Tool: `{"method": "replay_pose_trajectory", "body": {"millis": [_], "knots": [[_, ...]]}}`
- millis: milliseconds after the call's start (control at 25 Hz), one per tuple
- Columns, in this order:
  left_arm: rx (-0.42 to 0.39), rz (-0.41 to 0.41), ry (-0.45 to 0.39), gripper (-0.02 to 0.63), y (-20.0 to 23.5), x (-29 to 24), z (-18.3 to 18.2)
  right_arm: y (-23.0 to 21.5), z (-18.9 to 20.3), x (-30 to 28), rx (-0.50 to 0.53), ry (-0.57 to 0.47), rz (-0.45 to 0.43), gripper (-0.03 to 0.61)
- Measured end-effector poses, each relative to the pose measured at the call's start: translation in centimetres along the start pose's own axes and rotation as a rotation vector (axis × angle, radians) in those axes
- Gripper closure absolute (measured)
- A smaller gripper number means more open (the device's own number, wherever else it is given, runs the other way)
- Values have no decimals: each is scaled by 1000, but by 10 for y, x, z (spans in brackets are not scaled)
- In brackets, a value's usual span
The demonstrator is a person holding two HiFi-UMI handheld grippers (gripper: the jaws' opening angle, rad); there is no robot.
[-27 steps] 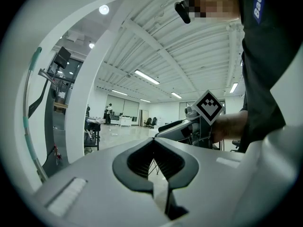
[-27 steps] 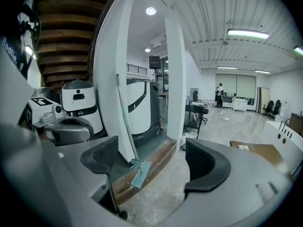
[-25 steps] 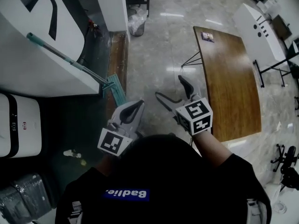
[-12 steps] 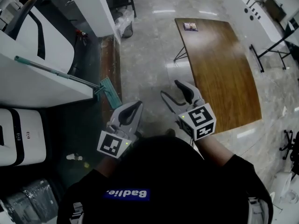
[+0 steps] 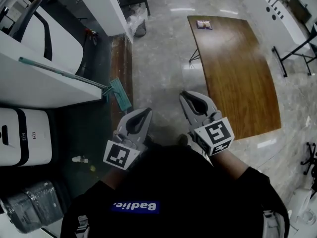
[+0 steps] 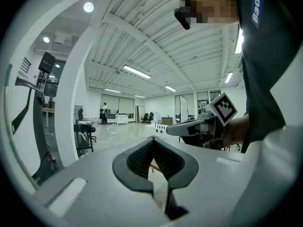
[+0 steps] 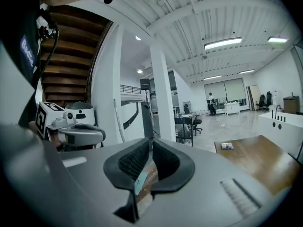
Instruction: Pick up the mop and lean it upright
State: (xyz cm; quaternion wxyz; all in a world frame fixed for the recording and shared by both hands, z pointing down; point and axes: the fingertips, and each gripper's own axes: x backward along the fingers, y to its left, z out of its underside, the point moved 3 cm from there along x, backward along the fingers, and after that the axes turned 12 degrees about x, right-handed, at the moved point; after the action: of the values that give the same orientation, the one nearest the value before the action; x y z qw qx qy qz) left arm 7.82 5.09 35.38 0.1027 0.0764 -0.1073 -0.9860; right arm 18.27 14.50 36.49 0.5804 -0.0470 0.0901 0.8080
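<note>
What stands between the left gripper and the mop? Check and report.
Nothing visible does. In the head view the left gripper, jaws together and empty, hangs just right of and below the mop, near its teal head. Only bare floor lies between them.

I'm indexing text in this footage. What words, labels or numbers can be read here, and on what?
"Badlie." on the blue patch on the person's shirt.
Small item on the wooden table: too small to read.
Label on the white machine: too blurred to read.
</note>
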Motion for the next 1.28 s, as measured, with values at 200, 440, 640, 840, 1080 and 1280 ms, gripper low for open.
{"method": "replay_pose_trajectory", "body": {"millis": [200, 440, 640, 840, 1080, 1280], "knots": [[-10, -50, 0, 595, -4, 4, -3, -4, 3, 10, -19, -38, -23, 571], [2, -10, 4, 595, -6, 5, 1, 11, 1, 14, -19, -63, -17, 574], [11, 48, -14, 595, -6, 14, -4, 43, -12, 9, -19, -94, -53, 574], [37, 62, -32, 595, 7, 34, -12, 77, -29, -5, 20, -121, -118, 574], [35, 81, -60, 595, 10, 50, -17, 101, -33, -14, 74, -132, -157, 574], [38, 83, -54, 595, 13, 58, -15, 114, -29, -21, 86, -135, -175, 575]]}}
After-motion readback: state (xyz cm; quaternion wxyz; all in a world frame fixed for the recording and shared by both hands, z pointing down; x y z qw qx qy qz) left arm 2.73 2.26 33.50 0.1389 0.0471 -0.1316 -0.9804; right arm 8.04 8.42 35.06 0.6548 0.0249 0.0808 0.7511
